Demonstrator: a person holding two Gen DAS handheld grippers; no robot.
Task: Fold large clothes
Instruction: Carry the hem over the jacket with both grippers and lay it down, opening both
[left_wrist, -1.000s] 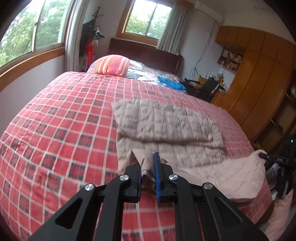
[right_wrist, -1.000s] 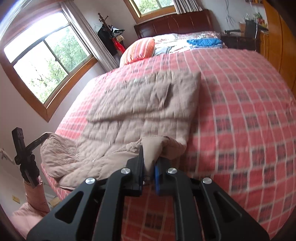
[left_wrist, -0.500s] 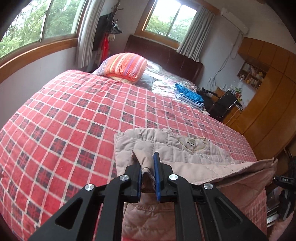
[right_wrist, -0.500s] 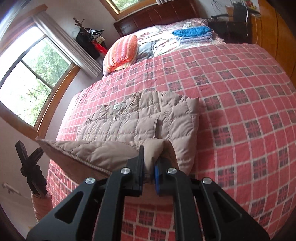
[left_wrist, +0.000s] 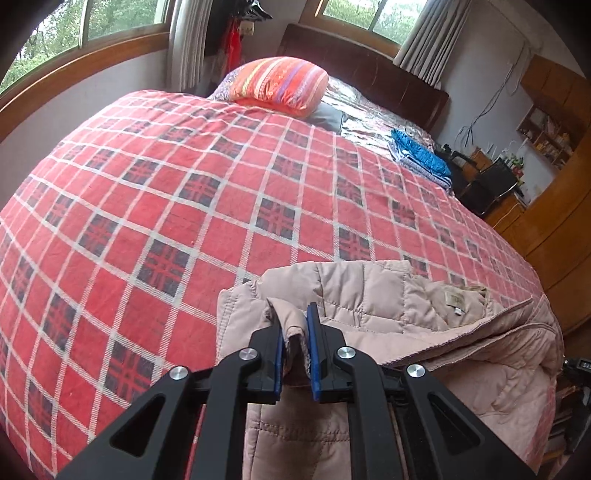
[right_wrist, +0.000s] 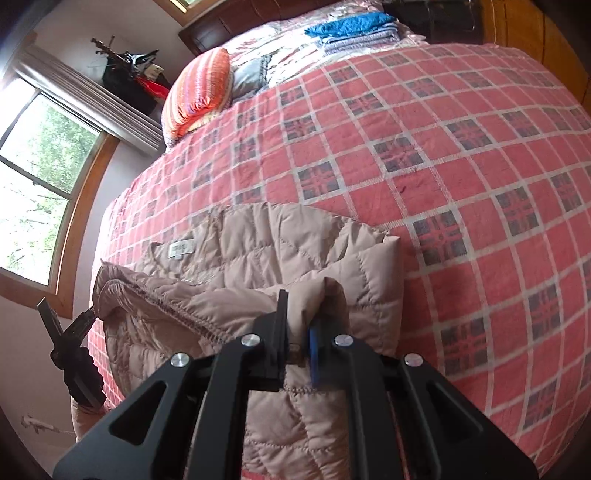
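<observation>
A beige quilted jacket (left_wrist: 373, 295) lies on the red plaid bedspread (left_wrist: 192, 192), its collar label (left_wrist: 453, 298) facing up. My left gripper (left_wrist: 295, 325) is shut on a fold at one bottom corner of the jacket. My right gripper (right_wrist: 297, 317) is shut on the other corner of the jacket (right_wrist: 288, 243). Between the two grippers the lifted hem (right_wrist: 177, 306) arches over the lower layers. In the right wrist view the other gripper (right_wrist: 70, 332) shows dark at the left edge, past the bedside.
A striped orange pillow (left_wrist: 279, 83) and a folded blue cloth stack (left_wrist: 419, 155) lie near the dark headboard (left_wrist: 369, 62). Windows (right_wrist: 33, 192) run along one wall. Wooden cabinets (left_wrist: 554, 206) and a dark chair (left_wrist: 487, 184) stand past the far side of the bed.
Both grippers have carried the jacket's bottom edge up and forward toward the collar, so the hem now hangs over the upper part. Both views tipped down closer to the bed.
</observation>
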